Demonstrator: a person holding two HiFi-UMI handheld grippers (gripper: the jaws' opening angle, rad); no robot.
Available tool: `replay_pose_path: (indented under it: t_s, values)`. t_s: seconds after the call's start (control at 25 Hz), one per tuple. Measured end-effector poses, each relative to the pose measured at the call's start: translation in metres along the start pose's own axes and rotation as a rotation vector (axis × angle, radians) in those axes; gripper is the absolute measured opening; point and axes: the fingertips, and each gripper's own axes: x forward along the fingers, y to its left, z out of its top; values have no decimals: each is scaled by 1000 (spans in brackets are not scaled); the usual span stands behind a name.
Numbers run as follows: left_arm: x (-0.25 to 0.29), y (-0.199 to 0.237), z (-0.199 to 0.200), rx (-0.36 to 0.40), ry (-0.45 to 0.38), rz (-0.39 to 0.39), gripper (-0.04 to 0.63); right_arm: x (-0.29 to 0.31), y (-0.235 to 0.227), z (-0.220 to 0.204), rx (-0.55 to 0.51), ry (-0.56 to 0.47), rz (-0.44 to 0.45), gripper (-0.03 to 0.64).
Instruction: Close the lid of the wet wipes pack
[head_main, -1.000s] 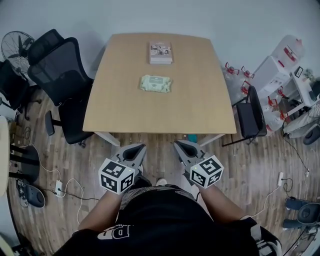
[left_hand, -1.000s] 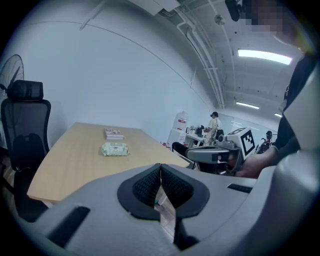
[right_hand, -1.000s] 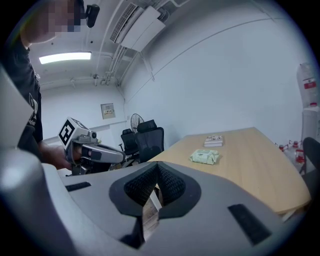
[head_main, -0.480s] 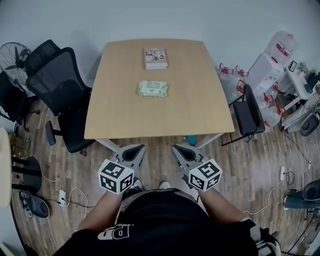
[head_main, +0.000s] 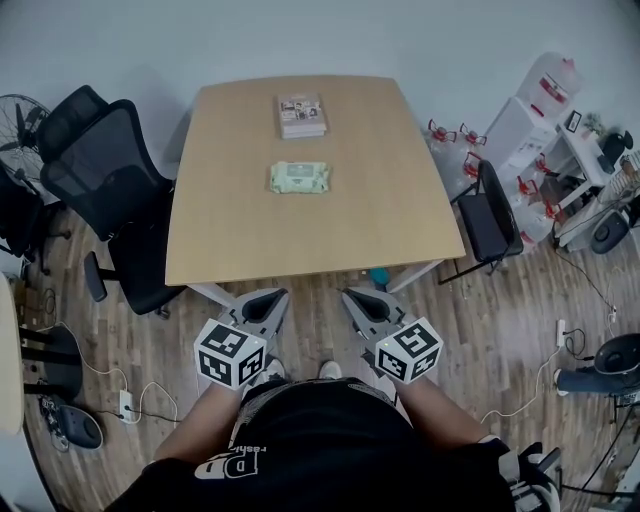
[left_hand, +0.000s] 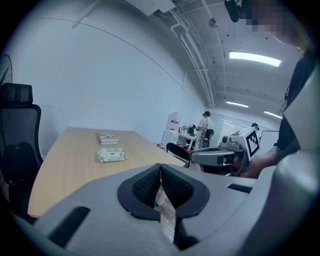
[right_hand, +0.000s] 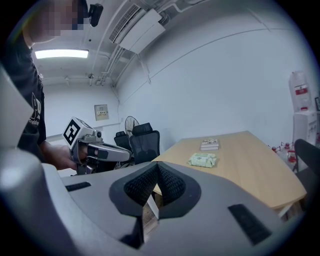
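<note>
The pale green wet wipes pack (head_main: 299, 178) lies flat near the middle of the wooden table (head_main: 390, 220), and from here I cannot tell how its lid stands. It also shows far ahead in the left gripper view (left_hand: 112, 155) and in the right gripper view (right_hand: 202, 160). My left gripper (head_main: 268, 300) and right gripper (head_main: 360, 298) hover side by side over the floor, short of the table's near edge. Both are shut with nothing held: the left gripper's pads (left_hand: 150, 182) meet, and so do the right gripper's pads (right_hand: 167, 182).
A book (head_main: 301, 115) lies at the table's far end, beyond the pack. Black office chairs (head_main: 110, 160) stand at the table's left and another chair (head_main: 493, 215) at its right. White shelves and water bottles (head_main: 535, 110) fill the right side. Cables lie on the wooden floor.
The head view has drifted, so the table and pack sit slightly further left and lower in the picture. Both grippers stay shut in about the same place.
</note>
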Motion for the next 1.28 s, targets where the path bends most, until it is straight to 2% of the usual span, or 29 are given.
replay_pose_path:
  t_s: [1.28]
  values:
    - [-5, 14, -3, -3, 4, -18, 18, 11, 9, -4, -2, 16, -11, 3]
